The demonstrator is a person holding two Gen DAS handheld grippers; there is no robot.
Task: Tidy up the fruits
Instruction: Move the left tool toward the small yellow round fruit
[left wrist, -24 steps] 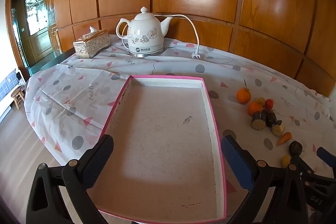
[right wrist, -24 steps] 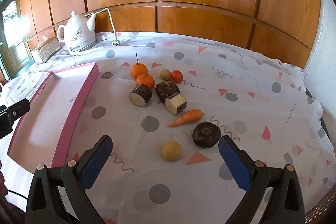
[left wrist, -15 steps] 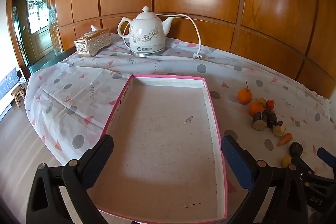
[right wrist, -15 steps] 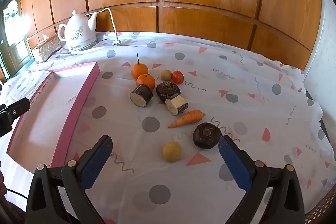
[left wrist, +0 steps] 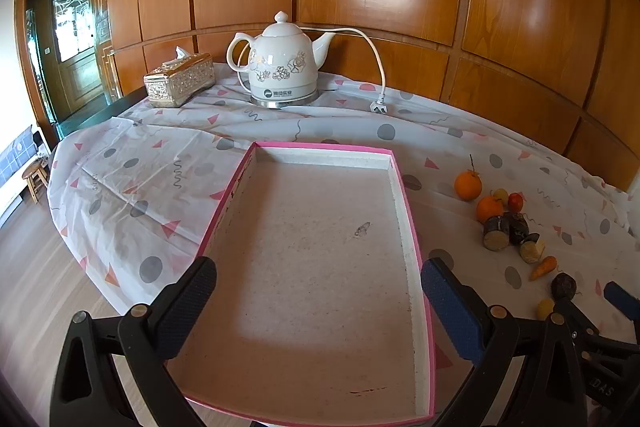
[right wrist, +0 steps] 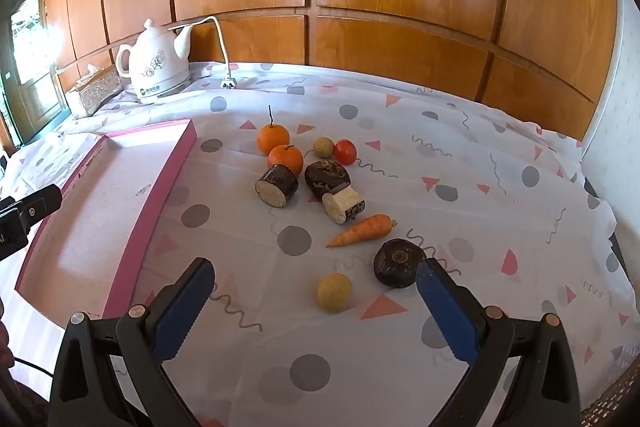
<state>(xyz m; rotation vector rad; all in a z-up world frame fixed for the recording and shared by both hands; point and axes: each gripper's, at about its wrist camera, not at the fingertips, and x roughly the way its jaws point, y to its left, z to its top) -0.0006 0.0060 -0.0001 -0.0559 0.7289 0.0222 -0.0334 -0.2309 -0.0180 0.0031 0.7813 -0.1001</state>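
Observation:
A shallow pink-rimmed tray (left wrist: 406, 203) lies on the table, nothing in it; it also shows in the right wrist view (right wrist: 176, 163). My left gripper (left wrist: 318, 301) is open above its near end. To the right lie two oranges (right wrist: 273, 139) (right wrist: 285, 159), a red tomato (right wrist: 345, 151), a carrot (right wrist: 362, 230), dark cut pieces (right wrist: 277, 185) (right wrist: 327, 175), a dark round fruit (right wrist: 398, 262) and a yellow ball-shaped fruit (right wrist: 334, 292). My right gripper (right wrist: 314, 301) is open, low over the cloth, just short of the yellow fruit.
A white electric kettle (left wrist: 280, 71) with a loose cord and plug (left wrist: 379, 106) stands at the back by the wooden wall. A gold tissue box (left wrist: 178, 79) sits left of it. The table's left edge drops to the floor (left wrist: 36, 267).
Both grippers have shifted slightly forward; the fruits sit a little nearer in the right wrist view. Both stay open and nothing was taken hold of.

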